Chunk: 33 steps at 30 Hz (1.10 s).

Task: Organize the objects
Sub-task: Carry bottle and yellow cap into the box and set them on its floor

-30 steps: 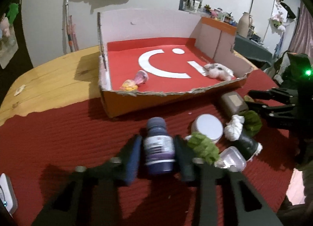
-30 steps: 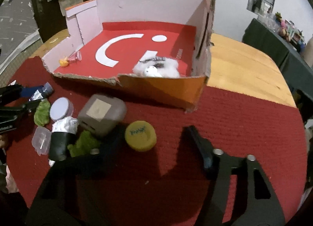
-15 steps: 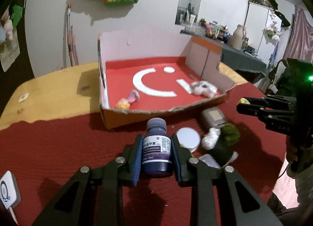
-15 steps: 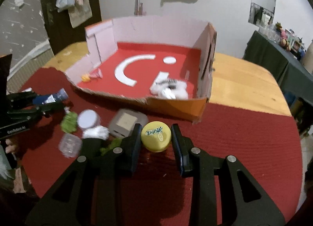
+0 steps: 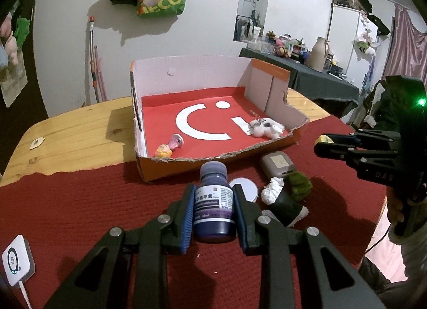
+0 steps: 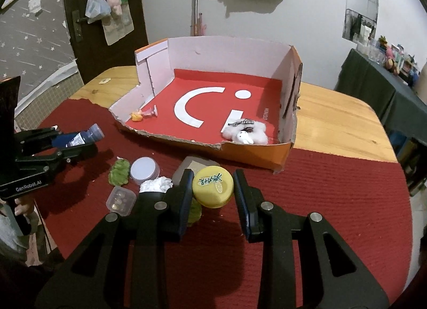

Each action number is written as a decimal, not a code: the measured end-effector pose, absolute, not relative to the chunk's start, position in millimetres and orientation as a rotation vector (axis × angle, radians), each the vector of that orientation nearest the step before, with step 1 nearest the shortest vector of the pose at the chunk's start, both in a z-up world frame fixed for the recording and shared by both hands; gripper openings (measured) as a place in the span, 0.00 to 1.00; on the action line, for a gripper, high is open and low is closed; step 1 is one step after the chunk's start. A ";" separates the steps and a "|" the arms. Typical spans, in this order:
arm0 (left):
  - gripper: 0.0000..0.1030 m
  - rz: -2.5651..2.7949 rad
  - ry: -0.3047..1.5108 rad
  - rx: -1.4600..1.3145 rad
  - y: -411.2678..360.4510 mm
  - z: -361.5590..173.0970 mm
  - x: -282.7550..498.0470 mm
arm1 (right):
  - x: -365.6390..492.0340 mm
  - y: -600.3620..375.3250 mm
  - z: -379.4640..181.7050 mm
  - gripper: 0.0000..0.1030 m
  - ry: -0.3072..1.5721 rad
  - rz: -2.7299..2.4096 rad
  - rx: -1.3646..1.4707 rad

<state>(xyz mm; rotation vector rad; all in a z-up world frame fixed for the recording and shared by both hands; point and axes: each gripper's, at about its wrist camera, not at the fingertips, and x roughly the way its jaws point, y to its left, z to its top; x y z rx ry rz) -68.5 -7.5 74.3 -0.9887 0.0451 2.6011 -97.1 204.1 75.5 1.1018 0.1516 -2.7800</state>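
left gripper (image 5: 213, 215) clamps small bottle (image 5: 213, 210) mid-label, rigid, probably slick | right gripper (image 6: 213, 191) pinches yellow cap (image 6: 212, 188) by rim, light | box (image 6: 285, 146) far

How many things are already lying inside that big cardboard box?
2 that I can make out. A small pink and yellow toy lies near the torn front edge of the cardboard box; a white fluffy toy lies in the opposite front corner. Nothing else shows inside.
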 end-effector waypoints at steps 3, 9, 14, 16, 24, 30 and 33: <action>0.27 2.600 0.041 -0.983 -7.4 76.3 -67.2 | -96.6 202.8 77.9 0.28 0.155 -2.780 1.093; 0.27 2.602 0.035 -0.969 -7.0 80.8 -63.3 | -97.6 202.1 78.9 0.28 0.149 -2.777 1.089; 0.27 2.604 0.036 -0.971 -7.6 80.9 -63.0 | -97.3 202.8 78.5 0.28 0.144 -2.774 1.093; 0.27 2.604 0.034 -0.966 -8.0 81.3 -63.1 | -97.3 202.6 79.0 0.28 0.144 -2.773 1.087; 0.27 2.617 0.037 -0.933 -9.5 91.3 -71.8 | -103.8 200.4 91.2 0.28 0.130 -2.760 1.046; 0.27 2.588 0.058 -0.931 0.5 101.1 -95.5 | -127.5 188.4 101.3 0.28 0.180 -2.729 1.021; 0.27 2.554 0.069 -0.955 7.5 101.2 -112.9 | -146.4 183.8 98.6 0.28 0.184 -2.688 1.056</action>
